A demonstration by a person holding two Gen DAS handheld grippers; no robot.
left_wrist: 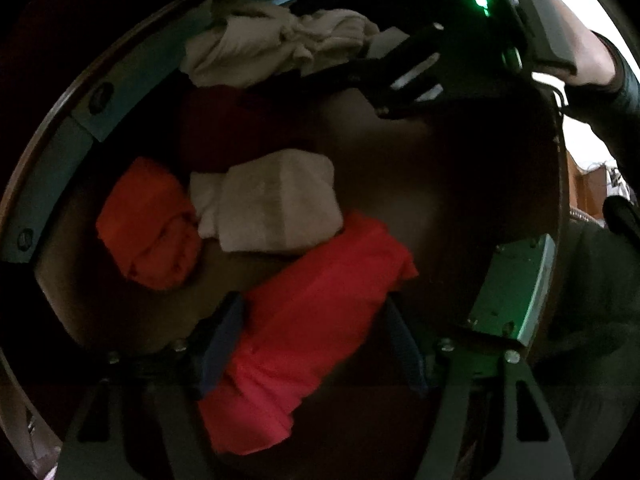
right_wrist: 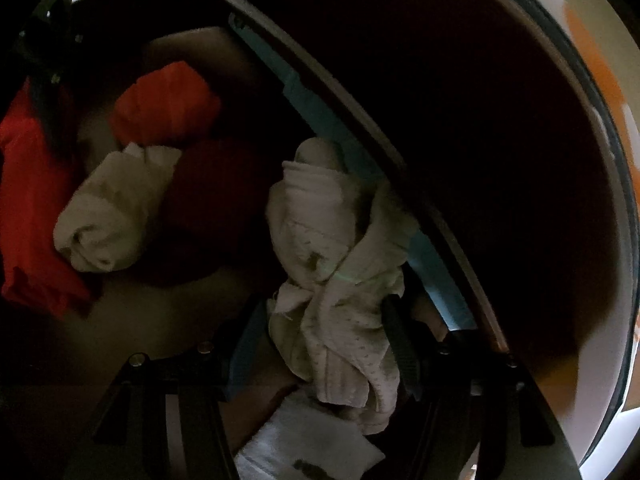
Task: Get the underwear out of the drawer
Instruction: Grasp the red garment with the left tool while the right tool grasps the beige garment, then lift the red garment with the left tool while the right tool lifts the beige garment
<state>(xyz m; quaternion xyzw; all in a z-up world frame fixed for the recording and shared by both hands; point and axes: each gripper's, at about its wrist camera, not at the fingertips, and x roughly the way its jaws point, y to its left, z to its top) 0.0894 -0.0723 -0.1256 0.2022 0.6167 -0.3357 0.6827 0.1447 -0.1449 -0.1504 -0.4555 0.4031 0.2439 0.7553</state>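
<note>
Hand (left_wrist: pixel 588 60) on right claw (left_wrist: pixel 404 80) appears only from left wrist.

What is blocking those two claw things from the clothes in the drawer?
Nothing visible. The pink-red garment already lies between the left gripper fingers, and the crumpled white garment between the right gripper fingers. Whether the pads press on the cloth is unclear. The drawer is open on top.

No text, label or number can be read — too dim, too blurred.
</note>
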